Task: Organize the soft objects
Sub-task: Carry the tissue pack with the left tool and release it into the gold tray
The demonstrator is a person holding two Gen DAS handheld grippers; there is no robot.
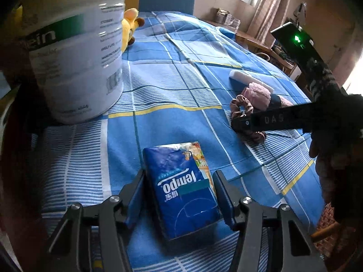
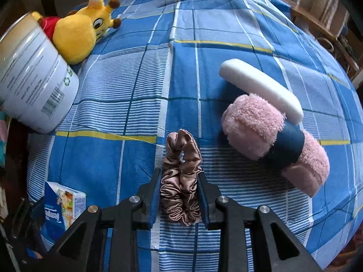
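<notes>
Left gripper: jaws spread around a blue tissue pack lying flat on the blue plaid bedspread; the right pad stands clear of the pack, and contact at the left pad cannot be confirmed. A white canister stands ahead to its left.

Right gripper: both pads pressed against a pink satin scrunchie resting on the bedspread. Ahead to its right lies a rolled pink towel touching a white oblong pad; far ahead-left, a yellow plush toy leans on the canister.

"Tempo" on tissue pack; "DAS" on right gripper
</notes>
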